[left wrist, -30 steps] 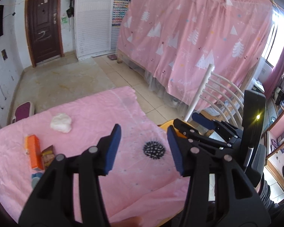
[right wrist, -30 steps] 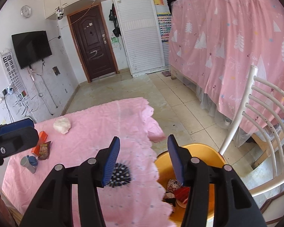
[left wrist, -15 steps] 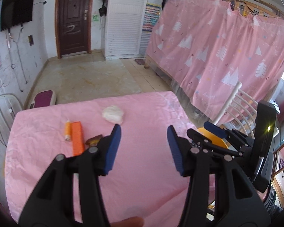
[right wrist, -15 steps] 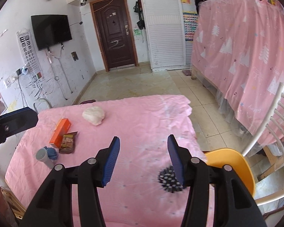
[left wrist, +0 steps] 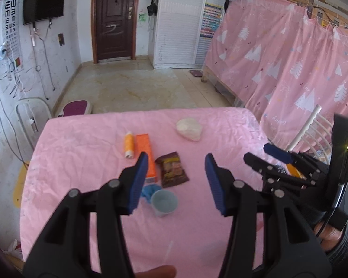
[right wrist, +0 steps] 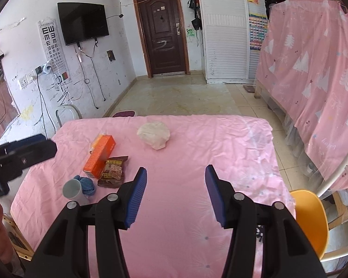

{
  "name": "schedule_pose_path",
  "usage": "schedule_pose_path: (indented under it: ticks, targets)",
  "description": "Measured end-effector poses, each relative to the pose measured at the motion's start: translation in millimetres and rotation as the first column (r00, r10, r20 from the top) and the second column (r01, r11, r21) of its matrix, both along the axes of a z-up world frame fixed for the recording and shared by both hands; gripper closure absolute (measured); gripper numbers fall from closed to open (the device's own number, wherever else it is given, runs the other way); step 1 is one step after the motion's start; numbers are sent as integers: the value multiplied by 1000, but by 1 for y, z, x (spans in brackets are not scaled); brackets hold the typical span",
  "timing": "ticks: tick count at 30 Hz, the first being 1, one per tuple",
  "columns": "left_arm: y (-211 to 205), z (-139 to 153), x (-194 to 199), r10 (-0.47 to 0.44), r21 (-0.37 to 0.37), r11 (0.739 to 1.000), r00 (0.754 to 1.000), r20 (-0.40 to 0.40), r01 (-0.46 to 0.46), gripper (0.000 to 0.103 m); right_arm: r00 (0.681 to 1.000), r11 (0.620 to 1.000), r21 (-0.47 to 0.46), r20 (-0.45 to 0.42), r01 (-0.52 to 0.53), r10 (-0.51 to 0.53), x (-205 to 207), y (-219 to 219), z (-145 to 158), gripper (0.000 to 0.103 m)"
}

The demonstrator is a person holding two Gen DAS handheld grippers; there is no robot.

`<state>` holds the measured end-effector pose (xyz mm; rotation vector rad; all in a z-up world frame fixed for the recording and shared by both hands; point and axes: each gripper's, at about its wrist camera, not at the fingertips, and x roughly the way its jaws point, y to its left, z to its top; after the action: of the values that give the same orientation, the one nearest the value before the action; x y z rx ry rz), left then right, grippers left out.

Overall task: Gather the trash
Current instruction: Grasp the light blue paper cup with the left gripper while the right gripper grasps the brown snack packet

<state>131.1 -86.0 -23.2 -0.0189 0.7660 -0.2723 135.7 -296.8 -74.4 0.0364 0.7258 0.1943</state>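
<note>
Both grippers' ribbed blue fingers [left wrist: 141, 180] are spread, empty, over wrinkled pink cloth [right wrist: 197, 139] and crinkly brown wrapper [left wrist: 174, 169].

Left black plastic two-finger gripper [left wrist: 176, 180]: ribbed blue pads on the inner finger faces; round silver screw heads along the black arms; right black plastic two-finger gripper [right wrist: 175, 193] built the same; seen from the left wrist, its body carries a tall black block with one small lit yellow lamp; dark ribbed sleeve cuff [left wrist: 342, 243] beneath.
</note>
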Motion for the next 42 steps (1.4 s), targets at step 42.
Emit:
schedule_pose_path:
  ticks: [42]
  targets:
    - [23, -63, -3, -12, -39, 999, 997, -82, 8, 72, 991, 994, -10, -91, -105, 103, 38, 44, -28, 61]
